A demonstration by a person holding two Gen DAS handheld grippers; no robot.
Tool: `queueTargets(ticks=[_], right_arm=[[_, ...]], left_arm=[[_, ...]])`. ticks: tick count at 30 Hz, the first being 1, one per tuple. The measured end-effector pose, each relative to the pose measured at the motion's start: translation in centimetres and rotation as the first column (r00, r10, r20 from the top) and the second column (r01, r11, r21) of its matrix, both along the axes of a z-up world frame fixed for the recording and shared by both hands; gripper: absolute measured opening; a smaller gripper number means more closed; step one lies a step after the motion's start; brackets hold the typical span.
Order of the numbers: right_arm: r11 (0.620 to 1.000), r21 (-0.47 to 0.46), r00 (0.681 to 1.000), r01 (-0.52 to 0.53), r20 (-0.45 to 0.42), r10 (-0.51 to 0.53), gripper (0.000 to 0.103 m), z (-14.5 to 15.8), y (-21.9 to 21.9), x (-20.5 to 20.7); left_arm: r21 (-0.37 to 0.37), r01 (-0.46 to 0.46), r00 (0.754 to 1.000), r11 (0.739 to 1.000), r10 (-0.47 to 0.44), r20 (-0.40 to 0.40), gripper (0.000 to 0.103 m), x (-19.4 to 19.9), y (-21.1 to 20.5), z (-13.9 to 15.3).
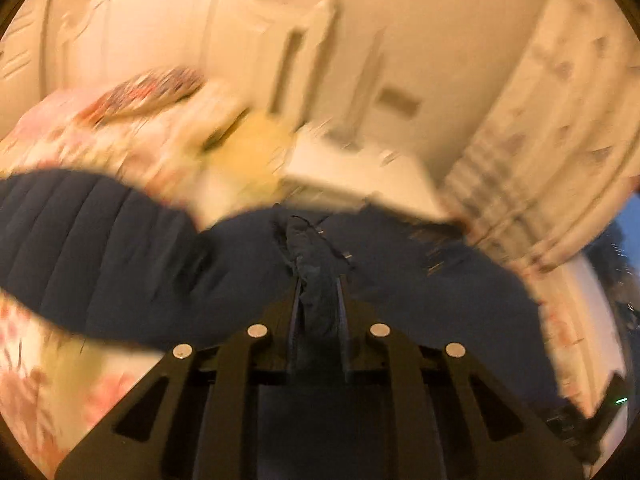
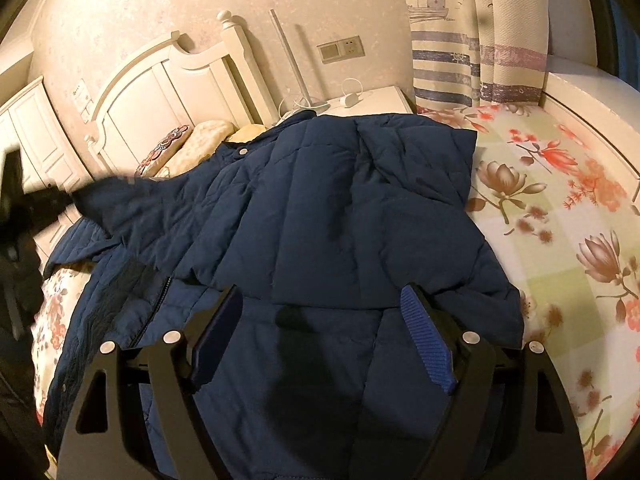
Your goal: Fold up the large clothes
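At the left edge of the bed (image 2: 560, 184), my left gripper (image 1: 318, 280) has its fingers (image 1: 295, 312) clamped together on a bunched fold of the navy padded jacket (image 2: 320, 208). The left wrist view is heavily blurred, so I cannot tell which part of the garment that fold belongs to; in the right wrist view a dark shape at the far left appears to hold the jacket's sleeve (image 2: 116, 196) off the bedspread.

Risk, as I judge it: the pinch is narrow and the padded fabric looks slippery, so a fast swing could pull the fold free and drop the sleeve short of its line. The raised cloth could also drag the body of the jacket toward the left edge and spoil the lay.

The jacket lies spread across the middle of the bed, collar end toward the headboard (image 2: 168, 80) and pillows (image 2: 200, 140), hem toward me. Its zip edge (image 2: 162, 292) sits at the near left.

My right gripper (image 2: 322, 300) hovers over the hem region with its fingers (image 2: 426, 340) wide apart, holding nothing; jacket fabric lies directly beneath and between them, though I cannot tell whether they touch it. To the right, floral bedspread is exposed up to the bed's right edge.
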State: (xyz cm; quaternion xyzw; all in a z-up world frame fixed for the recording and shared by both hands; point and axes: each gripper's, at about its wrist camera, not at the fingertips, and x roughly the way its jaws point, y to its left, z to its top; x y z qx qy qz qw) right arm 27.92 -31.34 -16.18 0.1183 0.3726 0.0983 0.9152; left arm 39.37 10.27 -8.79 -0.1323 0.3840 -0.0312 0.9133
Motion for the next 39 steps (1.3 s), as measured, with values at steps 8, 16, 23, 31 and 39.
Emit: queueTargets(ticks=[8, 16, 23, 31, 39], right_arm=[[1.0, 0.001, 1.0, -0.002, -0.007, 0.002, 0.08, -0.1, 0.0, 0.1], [1.0, -0.002, 1.0, -0.001, -0.006, 0.001, 0.08, -0.1, 0.0, 0.1], [0.999, -0.022, 0.999, 0.024, 0.021, -0.024, 0.077, 0.2, 0.0, -0.4], [0.942, -0.326, 0.985, -0.076, 0.124, 0.123, 0.051, 4.4, 5.4, 1.7], [0.898, -0.39, 0.975, -0.202, -0.167, 0.147, 0.05, -0.2, 6.1, 9.6]], left_arm=[[0.219, -0.24, 0.971, 0.946, 0.237, 0.04, 0.073, -3.2, 1.6, -3.3], [0.448, -0.063, 0.993, 0.892, 0.009, 0.122, 0.098, -0.7, -5.6, -1.3], [0.394, 0.083, 0.991, 0.915, -0.033, -0.131, 0.1, 3.5, -5.1, -8.4], [0.338, 0.069, 0.991, 0.938, -0.024, -0.135, 0.101, 3.8, -4.1, -9.1], [0.324, 0.069, 0.99, 0.943, -0.026, -0.135, 0.101, 3.2, -4.5, -8.5]])
